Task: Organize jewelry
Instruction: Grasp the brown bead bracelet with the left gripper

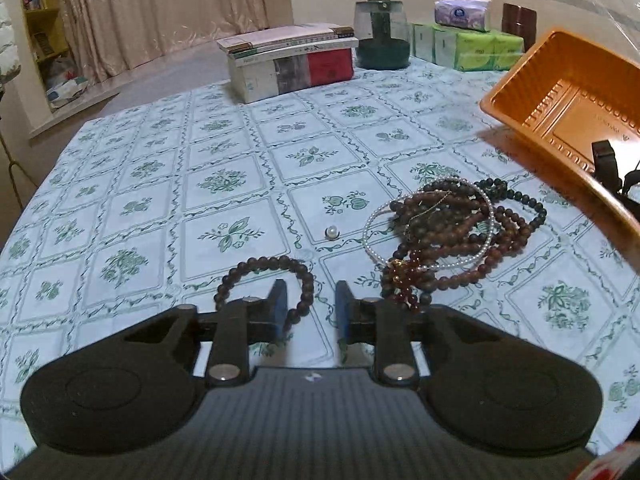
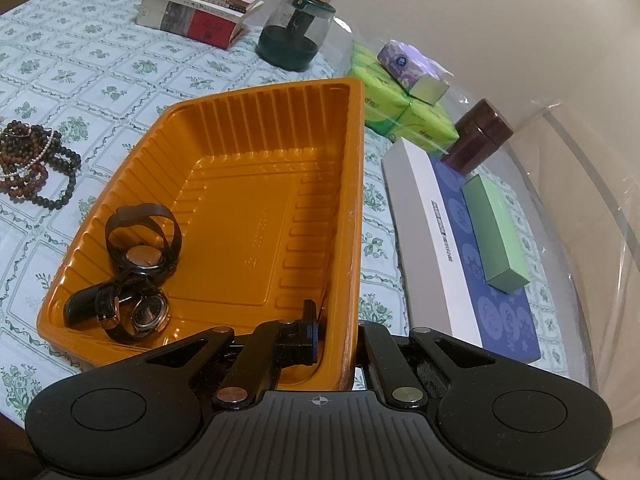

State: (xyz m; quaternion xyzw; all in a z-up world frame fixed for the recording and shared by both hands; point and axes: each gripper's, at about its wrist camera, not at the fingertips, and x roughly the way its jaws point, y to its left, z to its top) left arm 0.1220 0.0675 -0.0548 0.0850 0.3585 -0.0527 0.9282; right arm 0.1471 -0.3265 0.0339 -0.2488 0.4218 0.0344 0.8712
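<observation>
right gripper clamping orange tray rim, tilted, left gripper wide beside bead bracelet

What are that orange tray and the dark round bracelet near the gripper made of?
The orange tray looks like thin moulded plastic: glossy, with ribbed walls and a stamped mark in its floor. The dark bracelet is a loop of matte brown round beads, probably wood, though stone or resin cannot be ruled out.
</observation>
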